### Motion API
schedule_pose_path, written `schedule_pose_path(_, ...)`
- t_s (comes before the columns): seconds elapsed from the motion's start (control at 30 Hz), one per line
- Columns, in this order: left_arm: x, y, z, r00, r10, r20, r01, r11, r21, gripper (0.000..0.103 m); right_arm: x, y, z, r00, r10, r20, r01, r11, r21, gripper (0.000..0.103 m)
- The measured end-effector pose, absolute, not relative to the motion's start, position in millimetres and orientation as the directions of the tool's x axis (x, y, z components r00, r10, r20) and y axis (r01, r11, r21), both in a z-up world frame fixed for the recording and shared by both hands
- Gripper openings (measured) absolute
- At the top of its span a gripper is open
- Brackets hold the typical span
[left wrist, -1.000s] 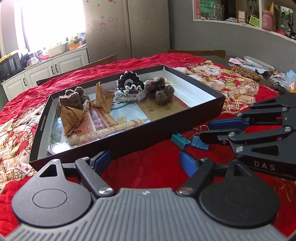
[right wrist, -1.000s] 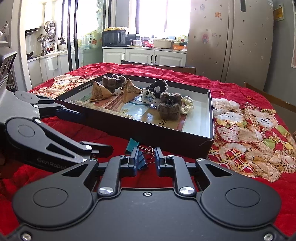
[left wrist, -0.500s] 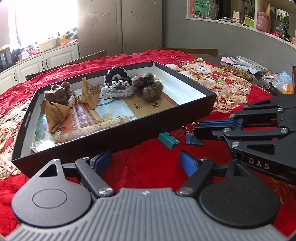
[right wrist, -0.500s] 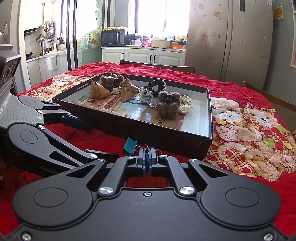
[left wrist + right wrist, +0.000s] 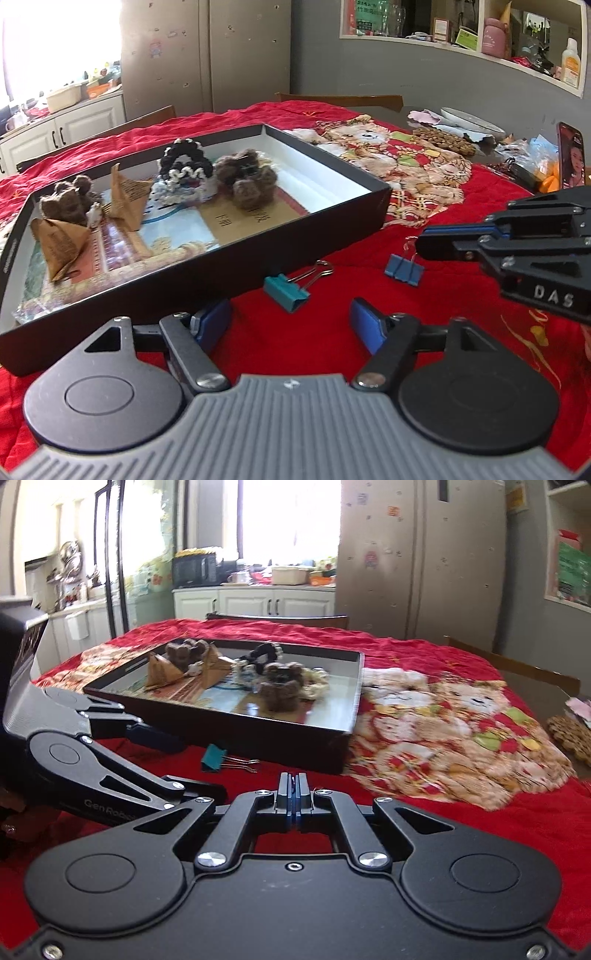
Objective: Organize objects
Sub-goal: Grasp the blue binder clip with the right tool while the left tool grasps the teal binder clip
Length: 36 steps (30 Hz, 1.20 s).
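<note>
A teal binder clip lies on the red cloth just in front of a black box. My left gripper is open, its jaws closing slowly, and the teal clip sits just ahead of its blue pads without touching them. To the right, my right gripper is shut on the wire handle of a blue binder clip, which hangs from its tips just above the cloth. In the right wrist view the blue clip is hidden under the fingers.
The box holds brown plush toys, folded paper cones and a black-and-white crocheted piece. A bear-patterned quilt lies right of the box. Farther right are a phone, a plate and a woven mat.
The right gripper shut on the blue clip's handle and drew it right, away from the teal clip. The left gripper moved in towards the teal clip and its jaws narrowed a little.
</note>
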<state>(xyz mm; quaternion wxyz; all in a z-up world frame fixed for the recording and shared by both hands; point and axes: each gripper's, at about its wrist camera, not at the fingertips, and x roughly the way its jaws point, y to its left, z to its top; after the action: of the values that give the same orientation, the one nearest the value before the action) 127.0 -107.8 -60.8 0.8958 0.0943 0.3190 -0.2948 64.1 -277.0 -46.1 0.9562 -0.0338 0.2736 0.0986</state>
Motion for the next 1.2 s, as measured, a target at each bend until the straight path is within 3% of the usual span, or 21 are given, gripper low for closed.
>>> schedule_pose_path(0.2,126,-117,-61,0.636,-0.455,-0.623,0.570,0.821,-0.018,0.075,58,-288,-41,0.846,0.174,-0.505,-0.193,0.981,0.014,0.002)
schedule_pose_path(0.43,122,-127,-61,0.699,-0.362,-0.616,0.456,0.890,-0.005,0.059,52,-286,-40,0.855,0.174,-0.489,-0.203,0.979,-0.006,0.003)
schedule_pose_path(0.7,120,-137,-63,0.747,-0.282,-0.602,0.352,0.936,-0.002,0.057,54,-291,-42,0.846,0.187,-0.499,-0.198,0.980,0.030,0.006)
schedule_pose_path(0.8,119,-136,-64,0.756,-0.269,-0.597,0.327,0.945,-0.012,0.051,56,-293,-43,0.845,0.187,-0.502,-0.191,0.981,0.043,0.012)
schedule_pose_path(0.87,119,-133,-63,0.759,-0.269,-0.593,0.311,0.950,-0.033,0.038,58,-294,-44,0.844,0.187,-0.502,-0.189,0.981,0.047,0.013)
schedule_pose_path(0.93,120,-129,-64,0.760,-0.271,-0.590,0.299,0.953,-0.053,0.033,62,-295,-45,0.840,0.188,-0.509,-0.187,0.981,0.054,0.013)
schedule_pose_path(1.2,118,-124,-63,0.756,-0.290,-0.587,0.298,0.951,-0.086,0.030,77,-297,-53,0.816,0.189,-0.546,-0.174,0.981,0.080,0.013)
